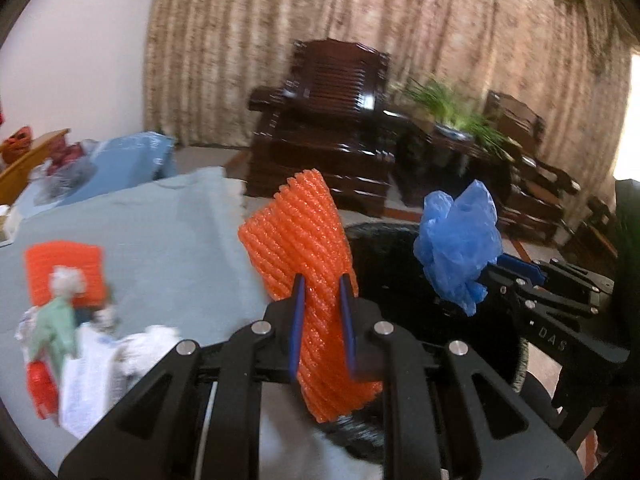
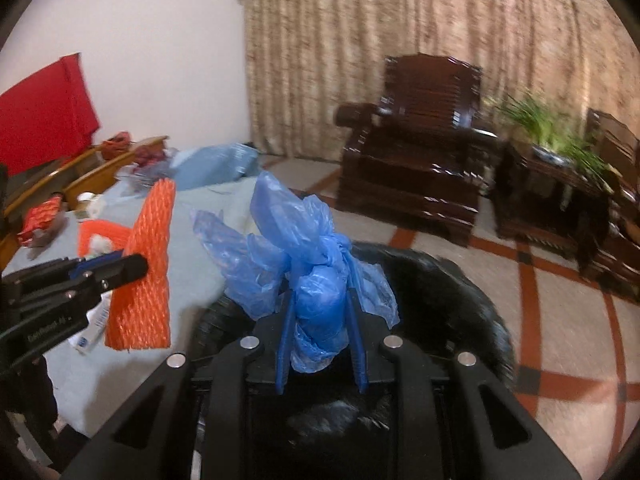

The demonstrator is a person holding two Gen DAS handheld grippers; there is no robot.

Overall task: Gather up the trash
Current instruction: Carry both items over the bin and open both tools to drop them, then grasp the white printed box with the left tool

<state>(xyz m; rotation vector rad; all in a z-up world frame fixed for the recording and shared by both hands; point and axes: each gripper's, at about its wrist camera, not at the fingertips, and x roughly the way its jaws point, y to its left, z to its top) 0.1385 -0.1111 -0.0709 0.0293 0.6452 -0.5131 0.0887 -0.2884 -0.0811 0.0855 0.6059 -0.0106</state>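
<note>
Behind, a blue-covered table (image 2: 200, 216) meets tiled floor (image 2: 560, 320) and curtains (image 2: 400, 40).

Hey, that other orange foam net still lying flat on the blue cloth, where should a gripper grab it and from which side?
Probably the bare top edge of the orange foam net, coming down from above. It lies flat on the blue cloth, and crumpled white paper covers its lower middle, so the far edge looks freest. Both grippers are full now.

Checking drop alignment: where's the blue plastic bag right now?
Blue plastic bag is pinched in the right tongs, above the black trash bin, right of the orange foam net.
</note>
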